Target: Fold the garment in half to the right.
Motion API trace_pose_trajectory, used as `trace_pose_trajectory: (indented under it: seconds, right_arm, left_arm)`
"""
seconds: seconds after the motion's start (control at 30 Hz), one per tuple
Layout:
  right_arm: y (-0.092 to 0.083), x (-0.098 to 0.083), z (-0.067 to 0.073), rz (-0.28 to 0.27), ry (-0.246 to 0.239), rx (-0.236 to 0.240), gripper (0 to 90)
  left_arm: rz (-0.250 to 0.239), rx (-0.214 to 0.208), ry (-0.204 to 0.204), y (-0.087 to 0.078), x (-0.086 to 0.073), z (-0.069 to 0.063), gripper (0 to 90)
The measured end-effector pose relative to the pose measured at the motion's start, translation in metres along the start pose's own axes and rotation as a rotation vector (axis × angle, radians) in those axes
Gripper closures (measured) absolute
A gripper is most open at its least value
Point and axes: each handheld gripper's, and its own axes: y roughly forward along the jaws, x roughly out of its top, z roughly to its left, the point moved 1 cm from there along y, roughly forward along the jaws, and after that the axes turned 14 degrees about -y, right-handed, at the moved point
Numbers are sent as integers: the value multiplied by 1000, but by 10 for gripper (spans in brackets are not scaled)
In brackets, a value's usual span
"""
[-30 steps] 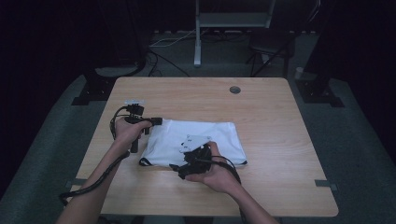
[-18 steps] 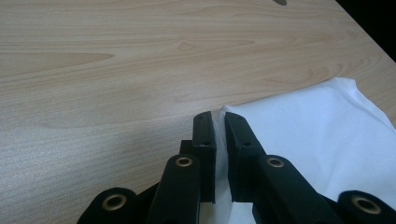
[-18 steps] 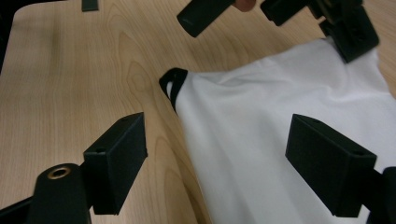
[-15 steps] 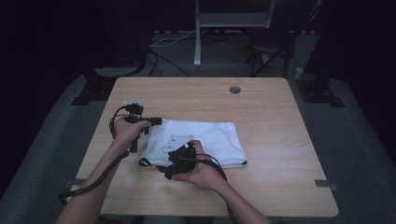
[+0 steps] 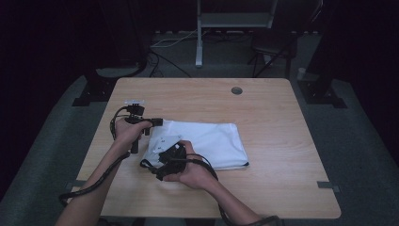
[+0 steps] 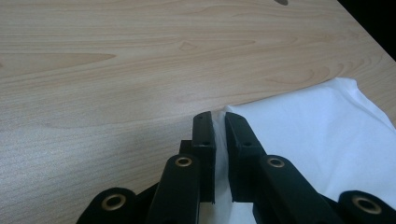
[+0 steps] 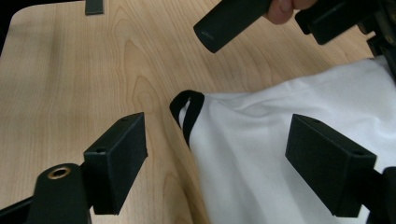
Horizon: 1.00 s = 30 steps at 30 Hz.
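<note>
At the folded white garment (image 5: 202, 143)'s far corner, left tool (image 6: 218, 133) pinches fabric; right tool (image 7: 215, 158) gapes wide, unladen, above the black-trimmed near corner; next fold outstanding.

A white folded cloth (image 5: 207, 143) lies flat as a broad rectangle on the wooden table (image 5: 263, 108), a little toward the person's side of the table's middle and well short of the round grommet (image 5: 236, 90) near its far edge. Its surface is smooth with a few soft creases, its long sides run roughly parallel to the table's near edge, and a narrow black trim (image 7: 187, 114) shows as a small loop at one corner, resting on the bare wood. Another corner of the cloth (image 6: 233, 112) is pinched up slightly off the table.
</note>
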Motion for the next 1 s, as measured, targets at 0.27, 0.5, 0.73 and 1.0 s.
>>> trace_pose_trajectory:
  seconds: [0.27, 0.5, 0.73, 1.0]
  right_arm:
    - [16, 6, 2, 10, -16, 21, 213]
    - [31, 8, 4, 33, -32, 47, 235]
    - [42, 7, 3, 53, -47, 53, 274]
    - [51, 5, -1, 79, -45, 56, 337]
  left_arm:
    - [6, 1, 0, -1, 1, 1, 832]
    - [2, 2, -2, -1, 2, 1, 828]
    - [9, 2, 3, -1, 2, 0, 826]
    - [11, 2, 0, -1, 2, 1, 825]
